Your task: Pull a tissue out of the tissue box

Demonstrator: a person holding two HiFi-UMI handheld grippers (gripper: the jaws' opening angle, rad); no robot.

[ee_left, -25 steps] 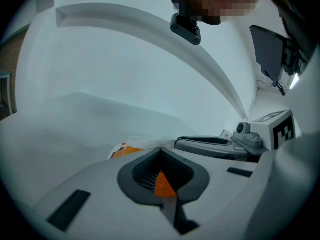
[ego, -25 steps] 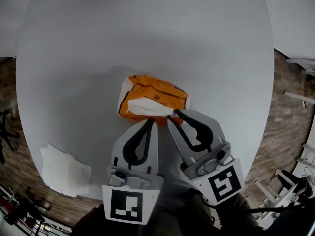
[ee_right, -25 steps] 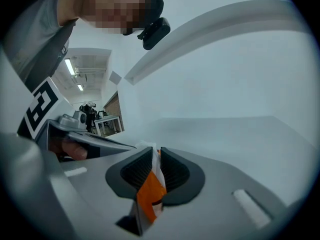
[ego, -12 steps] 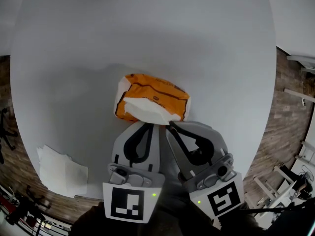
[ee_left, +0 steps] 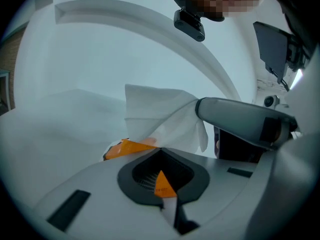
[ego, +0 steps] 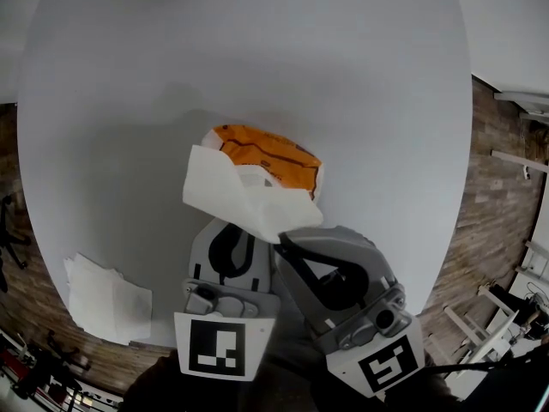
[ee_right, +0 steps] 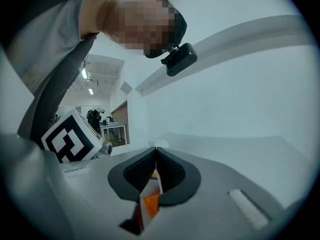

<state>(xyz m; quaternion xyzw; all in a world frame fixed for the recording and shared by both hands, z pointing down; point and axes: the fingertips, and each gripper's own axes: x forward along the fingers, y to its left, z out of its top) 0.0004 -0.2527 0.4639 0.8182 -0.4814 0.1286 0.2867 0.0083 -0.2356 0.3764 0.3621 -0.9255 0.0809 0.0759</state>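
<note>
An orange tissue box [ego: 270, 154] lies on the round white counter [ego: 360, 75]. A white tissue [ego: 236, 194] rises from the top of the box and spreads over the box's near side, toward the person. The right hand-held gripper [ego: 283, 237] is closed on the tissue's near corner, above and just in front of the box, and a sliver of white shows at its tips in the right gripper view. The left hand-held gripper [ee_left: 160, 151] has its jaws together, with the tips at the box's near edge under the hanging tissue. I cannot tell whether they pinch the box. 1 loose stack of white paper sheets [ego: 107, 297] lies well apart from the box, to its left and nearer the person, at the counter's rim.
</note>
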